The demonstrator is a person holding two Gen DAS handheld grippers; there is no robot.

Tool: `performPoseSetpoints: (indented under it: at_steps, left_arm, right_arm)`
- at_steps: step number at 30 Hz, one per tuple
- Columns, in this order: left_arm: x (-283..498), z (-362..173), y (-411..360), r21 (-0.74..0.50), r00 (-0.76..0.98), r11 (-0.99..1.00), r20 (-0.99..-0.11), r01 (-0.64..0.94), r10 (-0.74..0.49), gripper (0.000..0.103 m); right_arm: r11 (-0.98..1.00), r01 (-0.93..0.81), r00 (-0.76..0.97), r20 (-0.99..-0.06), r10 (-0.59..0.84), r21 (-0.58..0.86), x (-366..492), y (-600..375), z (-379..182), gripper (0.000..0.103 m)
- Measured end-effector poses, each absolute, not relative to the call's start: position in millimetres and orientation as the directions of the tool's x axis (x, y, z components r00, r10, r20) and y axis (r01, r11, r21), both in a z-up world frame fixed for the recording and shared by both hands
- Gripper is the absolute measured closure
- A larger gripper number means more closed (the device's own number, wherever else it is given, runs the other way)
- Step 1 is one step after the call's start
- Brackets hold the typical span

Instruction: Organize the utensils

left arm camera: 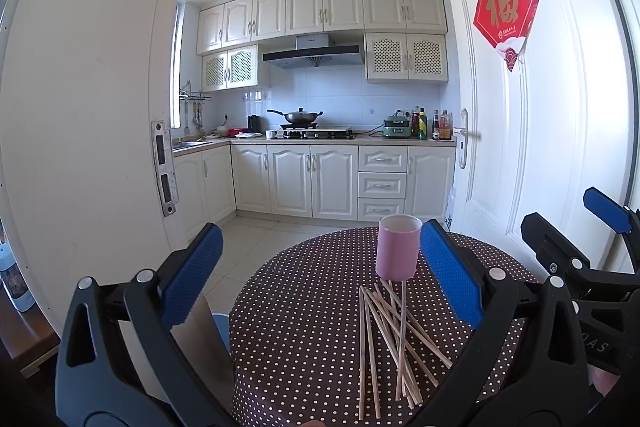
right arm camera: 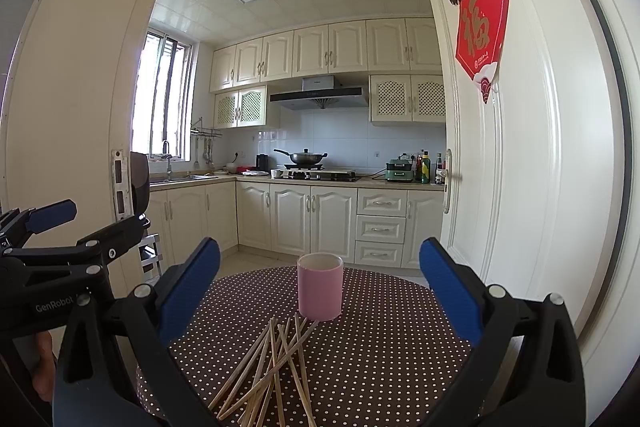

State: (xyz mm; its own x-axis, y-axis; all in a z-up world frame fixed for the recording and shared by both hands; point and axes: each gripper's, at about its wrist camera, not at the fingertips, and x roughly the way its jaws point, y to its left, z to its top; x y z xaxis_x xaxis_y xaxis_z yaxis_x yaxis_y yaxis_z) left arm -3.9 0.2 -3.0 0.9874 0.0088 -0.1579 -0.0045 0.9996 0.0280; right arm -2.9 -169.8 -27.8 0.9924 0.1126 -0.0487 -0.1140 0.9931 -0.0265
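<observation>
Several wooden chopsticks lie in a loose crossed pile on a round table with a brown polka-dot cloth. A pink cylindrical cup stands upright just behind the pile. My left gripper is open and empty, above the table's near edge. My right gripper is open and empty, facing the cup and the chopsticks on the cloth. Each gripper also shows at the edge of the other's view: the right gripper and the left gripper.
A white open door with a red paper sign stands right of the table. A white door frame is on the left. Behind is a kitchen with cabinets, a stove and a wok. A blue object sits below the table's left edge.
</observation>
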Motion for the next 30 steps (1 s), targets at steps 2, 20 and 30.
performPoseSetpoints:
  at_steps: [2,20,30]
  left_arm:
    - [-4,-2,1,0.027,0.988,1.000,-0.157,-0.004,0.008,0.006]
    - [6,10,7,0.046,0.986,0.999,-0.164,-0.012,0.019,0.006]
    - [51,-1,11,0.043,0.939,0.997,-0.342,0.061,-0.042,0.006]
  right_arm:
    - [0.993,-0.113,0.993,-0.048,0.112,-0.029,-3,-169,-27,0.007]
    - [0.991,-0.125,0.990,-0.067,0.122,-0.045,9,-161,-17,0.007]
    - [0.991,-0.134,0.962,-0.238,0.135,0.020,49,-166,-26,0.007]
